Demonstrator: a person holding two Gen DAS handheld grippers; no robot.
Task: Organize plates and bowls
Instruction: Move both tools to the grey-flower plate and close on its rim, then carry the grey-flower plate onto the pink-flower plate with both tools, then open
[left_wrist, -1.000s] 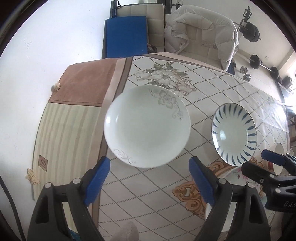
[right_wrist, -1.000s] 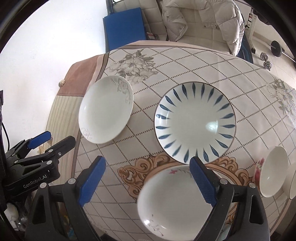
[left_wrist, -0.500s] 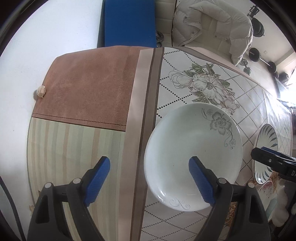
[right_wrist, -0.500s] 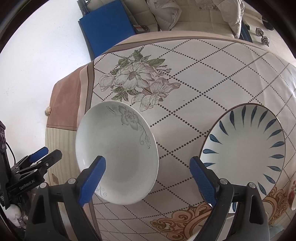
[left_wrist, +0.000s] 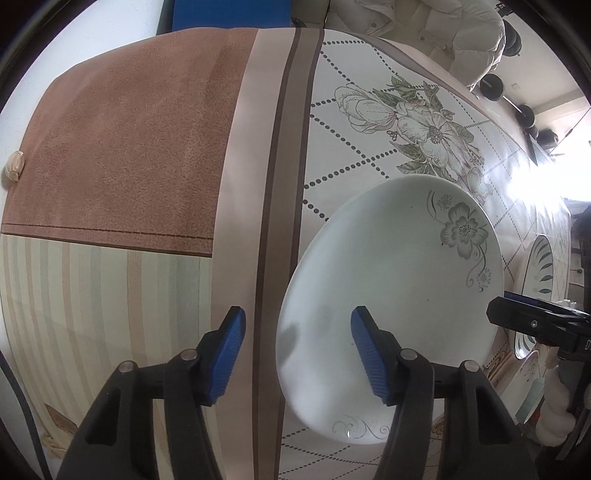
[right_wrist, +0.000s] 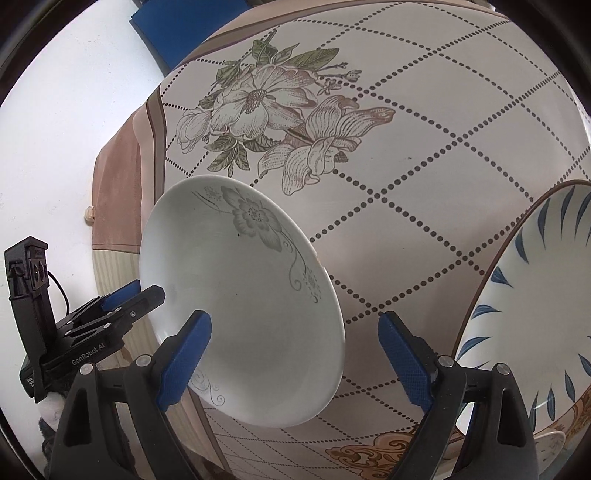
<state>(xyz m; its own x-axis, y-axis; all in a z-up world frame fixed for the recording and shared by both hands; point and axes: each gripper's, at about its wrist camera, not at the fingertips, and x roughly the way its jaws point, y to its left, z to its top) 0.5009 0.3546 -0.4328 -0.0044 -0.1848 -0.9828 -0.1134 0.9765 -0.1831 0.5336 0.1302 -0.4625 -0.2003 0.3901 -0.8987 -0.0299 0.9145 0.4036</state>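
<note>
Plate (left_wrist: 391, 295) on floral tablecloth (left_wrist: 369, 147)

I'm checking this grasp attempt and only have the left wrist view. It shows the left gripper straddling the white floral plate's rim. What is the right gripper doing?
Observer: The right gripper is open and straddles the other side of the white floral plate, one pad over the plate and one over the tablecloth.
Operator: Does the blue-leaf plate touch the white one?
Observer: No. The blue-leaf plate lies apart, with bare cloth between them.
Operator: How does my left gripper look from there?
Observer: The left gripper is closing, with its tips at the plate's rim near the table edge.
</note>
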